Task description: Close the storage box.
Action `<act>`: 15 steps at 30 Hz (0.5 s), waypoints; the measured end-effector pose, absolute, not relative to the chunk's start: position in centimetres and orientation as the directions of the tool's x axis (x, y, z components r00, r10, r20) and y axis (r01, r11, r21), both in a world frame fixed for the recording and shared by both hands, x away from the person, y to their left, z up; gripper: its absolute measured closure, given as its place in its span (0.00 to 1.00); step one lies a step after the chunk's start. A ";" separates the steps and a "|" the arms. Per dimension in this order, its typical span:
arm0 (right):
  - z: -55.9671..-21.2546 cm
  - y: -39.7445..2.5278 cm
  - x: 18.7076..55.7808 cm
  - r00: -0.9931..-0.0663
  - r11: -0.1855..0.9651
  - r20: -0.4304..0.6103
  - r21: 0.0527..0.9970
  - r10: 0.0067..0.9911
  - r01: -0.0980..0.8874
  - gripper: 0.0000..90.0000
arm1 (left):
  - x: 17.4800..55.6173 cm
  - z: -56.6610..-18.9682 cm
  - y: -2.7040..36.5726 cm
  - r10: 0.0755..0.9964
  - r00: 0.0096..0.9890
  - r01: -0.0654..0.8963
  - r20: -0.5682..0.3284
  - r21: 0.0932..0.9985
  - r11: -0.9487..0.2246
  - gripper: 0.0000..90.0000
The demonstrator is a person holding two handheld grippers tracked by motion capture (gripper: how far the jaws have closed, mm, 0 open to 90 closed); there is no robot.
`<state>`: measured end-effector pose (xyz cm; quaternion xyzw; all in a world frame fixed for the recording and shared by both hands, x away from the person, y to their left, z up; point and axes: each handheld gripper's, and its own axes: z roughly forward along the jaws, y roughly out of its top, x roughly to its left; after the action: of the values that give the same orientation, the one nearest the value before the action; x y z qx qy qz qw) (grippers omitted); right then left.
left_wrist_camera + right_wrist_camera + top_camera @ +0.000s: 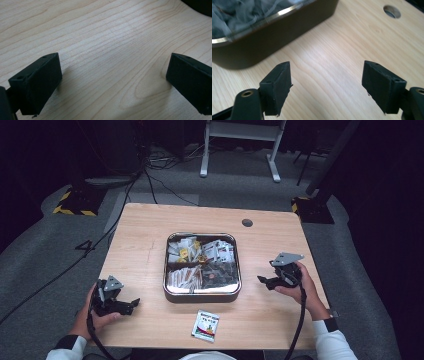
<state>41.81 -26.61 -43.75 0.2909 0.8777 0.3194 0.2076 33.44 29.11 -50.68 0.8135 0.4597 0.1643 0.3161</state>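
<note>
One tray, one loose packet, two grippers on one table.

On the one wooden table (145, 235) stands a single square metal tray (202, 292), split into four compartments, each heaped with small packets too many and too jumbled to count. One packet (205, 325) lies alone on the wood, just in front of the tray. Two hands come in from the near edge, each holding one gripper: the left gripper (131, 305) and the right gripper (263, 281), each with two black jaws standing apart and nothing between them. One round hole (247, 223) sits in the tabletop near the far edge.
</note>
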 end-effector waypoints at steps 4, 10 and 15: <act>-44.3 -27.9 41.3 -0.730 0.609 -0.172 0.691 0.661 0.389 0.28 | 33.4 -50.7 29.1 0.852 0.523 0.644 -0.023 0.665 -0.378 0.00; -45.0 -29.1 40.6 -0.729 0.617 -0.174 0.680 0.661 0.397 0.26 | 33.4 -50.7 29.1 0.852 0.524 0.644 -0.023 0.665 -0.378 0.00; -45.6 -29.8 39.9 -0.728 0.621 -0.180 0.675 0.662 0.398 0.26 | 33.4 -50.7 29.1 0.852 0.523 0.644 -0.023 0.665 -0.377 0.00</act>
<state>39.93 -29.78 -45.56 0.3025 0.8753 0.3129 0.2109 33.44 29.11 -50.68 0.8135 0.4598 0.1642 0.3161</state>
